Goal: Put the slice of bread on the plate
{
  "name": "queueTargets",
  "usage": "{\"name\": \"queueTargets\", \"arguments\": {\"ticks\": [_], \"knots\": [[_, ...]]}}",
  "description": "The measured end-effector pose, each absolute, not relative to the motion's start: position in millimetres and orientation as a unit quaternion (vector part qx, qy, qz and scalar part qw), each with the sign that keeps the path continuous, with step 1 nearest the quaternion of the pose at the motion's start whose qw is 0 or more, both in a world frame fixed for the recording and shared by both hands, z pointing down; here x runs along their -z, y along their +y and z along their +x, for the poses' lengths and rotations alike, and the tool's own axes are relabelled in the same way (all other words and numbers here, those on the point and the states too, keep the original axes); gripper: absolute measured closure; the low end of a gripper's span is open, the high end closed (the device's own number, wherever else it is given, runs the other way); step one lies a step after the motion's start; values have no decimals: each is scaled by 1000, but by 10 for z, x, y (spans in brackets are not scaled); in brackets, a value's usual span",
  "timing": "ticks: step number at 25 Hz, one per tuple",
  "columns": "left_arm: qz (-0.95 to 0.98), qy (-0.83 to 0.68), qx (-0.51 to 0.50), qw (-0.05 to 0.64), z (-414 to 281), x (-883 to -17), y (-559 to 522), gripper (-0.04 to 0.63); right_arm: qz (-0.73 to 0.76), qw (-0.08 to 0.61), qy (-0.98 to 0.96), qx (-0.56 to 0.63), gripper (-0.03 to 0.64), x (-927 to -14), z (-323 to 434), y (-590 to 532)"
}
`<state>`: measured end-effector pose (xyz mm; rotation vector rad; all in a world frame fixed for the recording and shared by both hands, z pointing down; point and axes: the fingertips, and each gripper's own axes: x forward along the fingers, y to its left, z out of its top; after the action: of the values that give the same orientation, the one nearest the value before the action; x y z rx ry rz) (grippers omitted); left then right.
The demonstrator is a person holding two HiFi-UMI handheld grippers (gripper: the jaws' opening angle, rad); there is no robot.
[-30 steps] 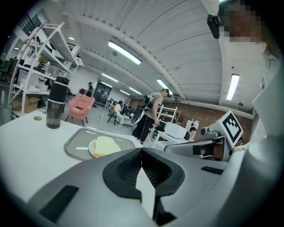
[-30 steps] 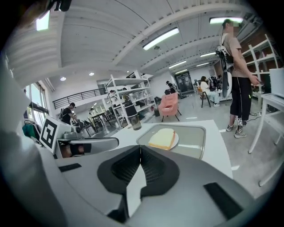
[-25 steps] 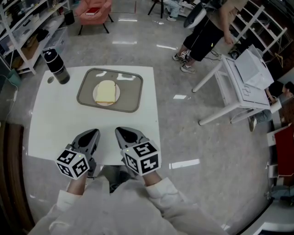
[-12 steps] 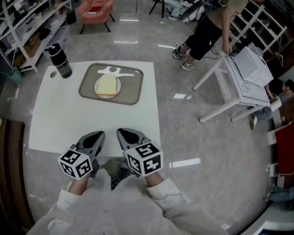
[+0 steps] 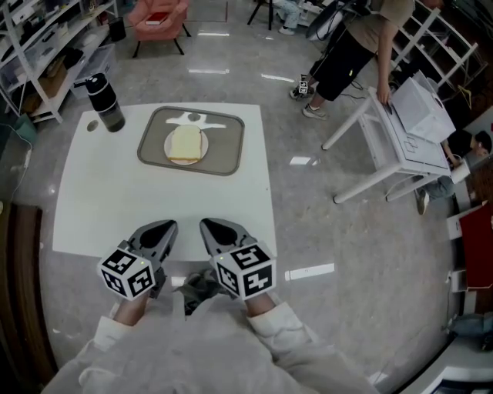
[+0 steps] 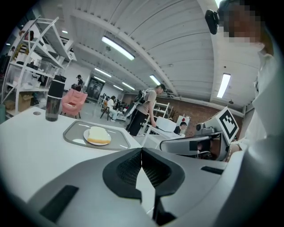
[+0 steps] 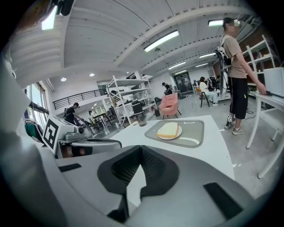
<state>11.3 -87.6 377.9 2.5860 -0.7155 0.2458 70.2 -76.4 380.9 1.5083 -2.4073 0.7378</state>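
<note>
A pale slice of bread point(image 5: 185, 143) lies on a small round plate point(image 5: 168, 148), which sits in a grey tray point(image 5: 225, 148) at the far side of the white table point(image 5: 115, 196). In the left gripper view the bread point(image 6: 98, 134) and tray point(image 6: 73, 132) are far ahead; the right gripper view shows the bread point(image 7: 168, 129) on its tray point(image 7: 193, 133) too. My left gripper point(image 5: 166, 228) and right gripper point(image 5: 208, 225) hover side by side over the table's near edge. Both are shut and hold nothing.
A black bottle point(image 5: 104, 101) stands at the table's far left corner, beside the tray. A person point(image 5: 354, 46) leans over a white folding desk point(image 5: 400, 135) at the right. A pink chair point(image 5: 158, 17) and shelves point(image 5: 38, 46) stand beyond the table.
The table and tray have slid slightly up and to the right in the head view, so the grippers sit nearer its front edge. The person behind has stepped towards the white desk.
</note>
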Motion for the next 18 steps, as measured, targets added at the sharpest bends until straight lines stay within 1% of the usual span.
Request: {"name": "queueTargets", "arguments": {"ticks": [13, 18], "knots": [[941, -219, -106, 234, 79, -3870, -682, 586, 519, 123, -810, -243, 601, -3854, 554, -597], [946, -205, -112, 226, 135, -3832, -626, 586, 523, 124, -809, -240, 601, -3828, 560, -577]]}}
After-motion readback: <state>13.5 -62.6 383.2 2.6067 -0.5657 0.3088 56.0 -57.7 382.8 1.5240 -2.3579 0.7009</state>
